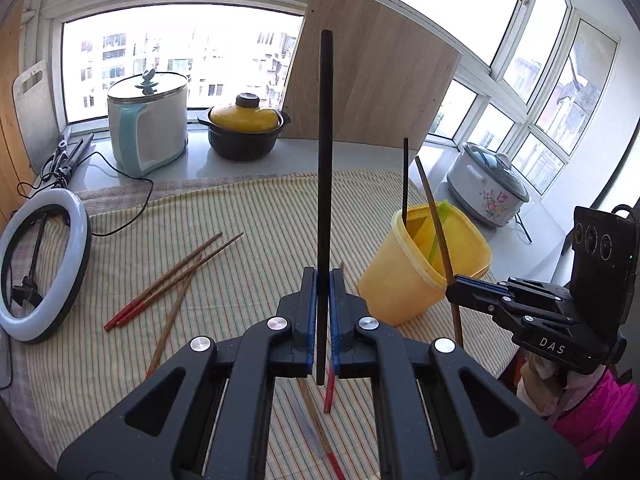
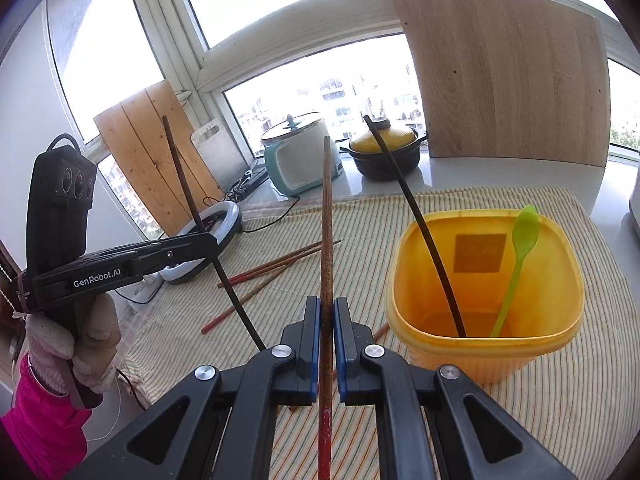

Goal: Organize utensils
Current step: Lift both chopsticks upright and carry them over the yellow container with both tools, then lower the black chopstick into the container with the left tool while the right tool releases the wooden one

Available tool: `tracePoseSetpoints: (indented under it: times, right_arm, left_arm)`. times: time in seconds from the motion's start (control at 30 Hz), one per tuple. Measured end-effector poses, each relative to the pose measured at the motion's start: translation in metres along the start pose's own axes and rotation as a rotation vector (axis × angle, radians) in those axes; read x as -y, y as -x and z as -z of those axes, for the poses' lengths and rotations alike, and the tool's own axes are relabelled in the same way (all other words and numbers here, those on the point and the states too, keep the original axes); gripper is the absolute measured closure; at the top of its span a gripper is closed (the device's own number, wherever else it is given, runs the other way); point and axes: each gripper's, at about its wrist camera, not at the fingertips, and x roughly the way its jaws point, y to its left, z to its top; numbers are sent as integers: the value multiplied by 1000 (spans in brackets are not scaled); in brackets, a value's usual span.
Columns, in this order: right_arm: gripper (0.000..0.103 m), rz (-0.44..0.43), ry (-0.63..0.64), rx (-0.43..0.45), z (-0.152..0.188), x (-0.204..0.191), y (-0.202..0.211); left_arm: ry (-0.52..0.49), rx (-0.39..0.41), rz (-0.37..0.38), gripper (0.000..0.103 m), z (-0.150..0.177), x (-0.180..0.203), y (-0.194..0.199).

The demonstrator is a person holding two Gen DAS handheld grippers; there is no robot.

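The yellow tub (image 2: 486,292) near the right edge of the tabletop (image 1: 240,208) already holds a dark chopstick (image 2: 416,232) and a green spoon (image 2: 516,264), so the sorting looks partly done. Several red-tipped chopsticks (image 1: 172,280) lie loose on the striped cloth (image 1: 120,248) toward the left edge, and more lie under the claws near the front edge; these are left to gather.

The left claw (image 1: 324,300) is clamped on a black chopstick (image 1: 325,160), held upright above the cloth. The right claw (image 2: 327,320) is clamped on a brown chopstick (image 2: 327,220) with a red end, just beside the tub. Both sticks likely go into the tub next.
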Motion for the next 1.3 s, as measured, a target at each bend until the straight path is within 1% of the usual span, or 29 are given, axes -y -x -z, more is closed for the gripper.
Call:
tracePoseSetpoints:
  times: [0.2, 0.37, 0.63, 0.93, 1.1, 1.3]
  right_arm:
    - [99, 41, -17, 68, -18, 18, 22]
    - [99, 65, -44, 106, -33, 34, 32]
    - [99, 114, -44, 172, -51, 48, 44]
    - [99, 146, -87, 200, -62, 68, 45]
    - [99, 169, -98, 216, -68, 77, 45]
    - [99, 195, -99, 227, -71, 86, 40]
  left_arm:
    - [-25, 40, 39, 100, -16, 20, 10]
    - [-44, 67, 72, 100, -28, 38, 14]
    - [-68, 95, 120, 100, -49, 64, 12]
    - [-115, 113, 129, 100, -70, 92, 4]
    - [-95, 122, 125, 100, -77, 98, -8]
    - [-75, 95, 110, 100, -79, 101, -32]
